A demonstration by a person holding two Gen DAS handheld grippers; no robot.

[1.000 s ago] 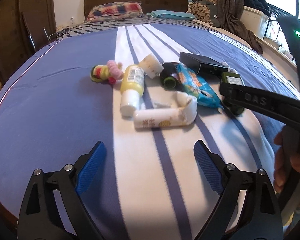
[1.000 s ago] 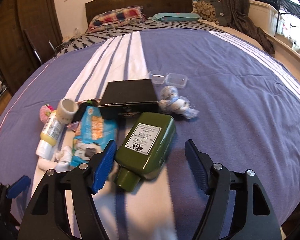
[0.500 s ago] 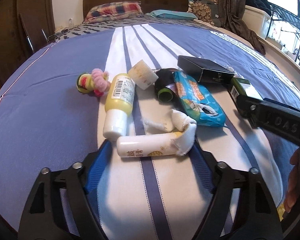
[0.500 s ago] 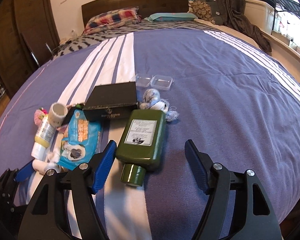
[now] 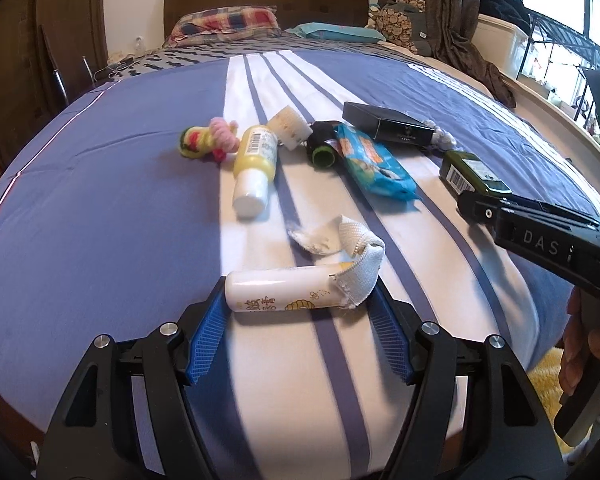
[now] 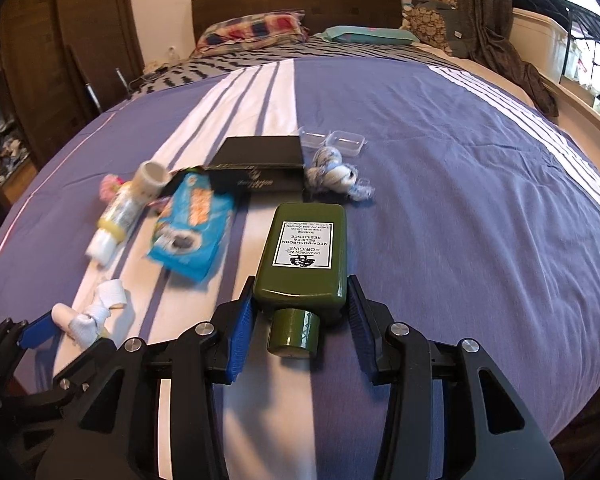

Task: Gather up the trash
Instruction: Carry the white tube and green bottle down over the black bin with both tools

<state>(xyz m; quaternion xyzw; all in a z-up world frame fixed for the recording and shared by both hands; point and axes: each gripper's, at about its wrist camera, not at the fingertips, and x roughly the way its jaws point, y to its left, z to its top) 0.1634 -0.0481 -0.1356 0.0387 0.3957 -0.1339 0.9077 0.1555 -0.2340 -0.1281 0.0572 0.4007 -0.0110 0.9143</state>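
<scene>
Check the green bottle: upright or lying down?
Lying down. The green bottle rests flat on the bed, label up, cap toward the right gripper.

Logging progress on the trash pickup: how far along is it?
Nothing looks collected yet, and no bin is visible. In hand: the left gripper closes around the white tube, and the right gripper around the green Origins bottle. Left on the bed: yellow bottle, blue snack packet, black box.
</scene>
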